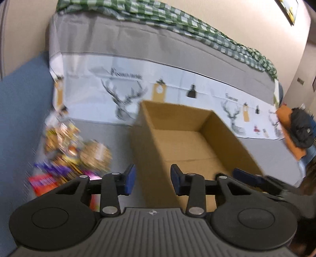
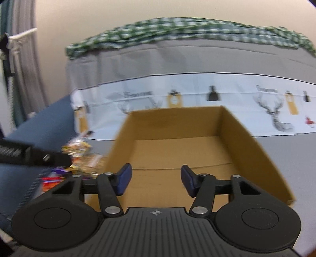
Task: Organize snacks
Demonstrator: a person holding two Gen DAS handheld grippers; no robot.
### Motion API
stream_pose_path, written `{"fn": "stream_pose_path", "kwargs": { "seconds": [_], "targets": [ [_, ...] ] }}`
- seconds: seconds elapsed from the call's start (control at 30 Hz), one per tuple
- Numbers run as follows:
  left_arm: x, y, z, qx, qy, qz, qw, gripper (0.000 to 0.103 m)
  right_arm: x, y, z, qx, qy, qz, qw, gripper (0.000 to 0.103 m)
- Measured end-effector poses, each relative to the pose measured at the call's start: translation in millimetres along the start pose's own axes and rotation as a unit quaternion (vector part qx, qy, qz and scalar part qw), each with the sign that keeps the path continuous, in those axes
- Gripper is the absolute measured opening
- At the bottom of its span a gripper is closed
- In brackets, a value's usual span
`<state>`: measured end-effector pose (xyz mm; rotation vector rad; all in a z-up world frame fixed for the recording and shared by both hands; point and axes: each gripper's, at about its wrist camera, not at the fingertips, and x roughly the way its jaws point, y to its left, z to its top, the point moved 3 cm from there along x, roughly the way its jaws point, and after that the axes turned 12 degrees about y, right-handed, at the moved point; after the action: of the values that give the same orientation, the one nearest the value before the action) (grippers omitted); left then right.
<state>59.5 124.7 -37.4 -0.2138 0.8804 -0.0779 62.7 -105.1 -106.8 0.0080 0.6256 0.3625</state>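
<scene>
An open cardboard box (image 1: 233, 134) stands on the grey surface; its inside looks bare. It fills the middle of the right wrist view (image 2: 237, 134). A blurred pile of snack packets (image 1: 67, 150) lies left of the box, also seen in the right wrist view (image 2: 79, 154). My left gripper (image 1: 153, 181) is open and empty, over the box's near left corner. My right gripper (image 2: 155, 180) is open and empty, over the box's near edge. The right gripper shows in the left wrist view (image 1: 254, 179), and the left gripper in the right wrist view (image 2: 35, 156).
A bed with a grey cover (image 1: 138, 43), a deer-print sheet (image 1: 98, 87) and a green checked blanket (image 1: 177, 17) lies behind the box. An orange and dark bundle (image 1: 298, 130) sits at the right. A blue surface (image 1: 19, 110) is at the left.
</scene>
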Motion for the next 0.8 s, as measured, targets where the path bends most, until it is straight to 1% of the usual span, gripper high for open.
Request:
{"fn": "stream_pose_path", "kwargs": {
  "seconds": [0.07,0.1,0.13,0.17,0.2,0.27,0.33,0.4,0.47,0.5,0.6,0.67,0.7,0.77,0.8],
  "targets": [
    [7,22,-1,0.006,-0.003,0.030,0.9995,0.041,0,17,1,-0.008,-0.004,0.022,1.000,0.056],
    [12,32,-4,0.005,-0.003,0.047,0.9989,0.037,1,27,1,-0.015,-0.005,0.034,0.999,0.056],
    [19,44,-9,-0.004,0.006,0.065,0.9979,0.035,3,37,0,-0.023,-0.003,0.043,0.999,0.057],
    [28,55,-12,-0.021,0.029,0.079,0.9962,0.035,3,46,0,-0.026,0.001,0.055,0.998,0.057],
    [36,67,-14,-0.050,0.059,0.092,0.9927,0.032,5,55,1,-0.032,0.005,0.067,0.997,0.057],
    [41,81,-14,-0.081,0.076,0.096,0.9891,0.032,8,75,-2,-0.048,0.013,0.088,0.995,0.057],
    [46,91,-15,-0.101,0.090,0.103,0.9854,0.032,15,96,-7,-0.068,0.025,0.105,0.992,0.057],
    [52,97,-18,-0.117,0.111,0.109,0.9809,0.033,25,111,-14,-0.086,0.040,0.112,0.989,0.057],
    [59,109,-21,-0.139,0.131,0.105,0.9760,0.033,33,123,-18,-0.093,0.059,0.123,0.986,0.060],
    [61,114,-23,-0.149,0.138,0.105,0.9735,0.033,37,128,-19,-0.098,0.062,0.128,0.985,0.064],
    [65,128,-28,-0.171,0.154,0.112,0.9666,0.033,58,143,-27,-0.117,0.081,0.121,0.982,0.066],
    [67,136,-33,-0.185,0.162,0.114,0.9627,0.036,66,148,-33,-0.116,0.100,0.128,0.980,0.069],
    [69,139,-34,-0.192,0.166,0.114,0.9605,0.038,71,152,-36,-0.119,0.106,0.125,0.979,0.070],
    [71,142,-36,-0.200,0.170,0.111,0.9584,0.038,80,153,-43,-0.122,0.122,0.122,0.977,0.072],
    [71,142,-36,-0.201,0.171,0.110,0.9584,0.041,83,154,-46,-0.123,0.130,0.121,0.976,0.072]
  ]
}}
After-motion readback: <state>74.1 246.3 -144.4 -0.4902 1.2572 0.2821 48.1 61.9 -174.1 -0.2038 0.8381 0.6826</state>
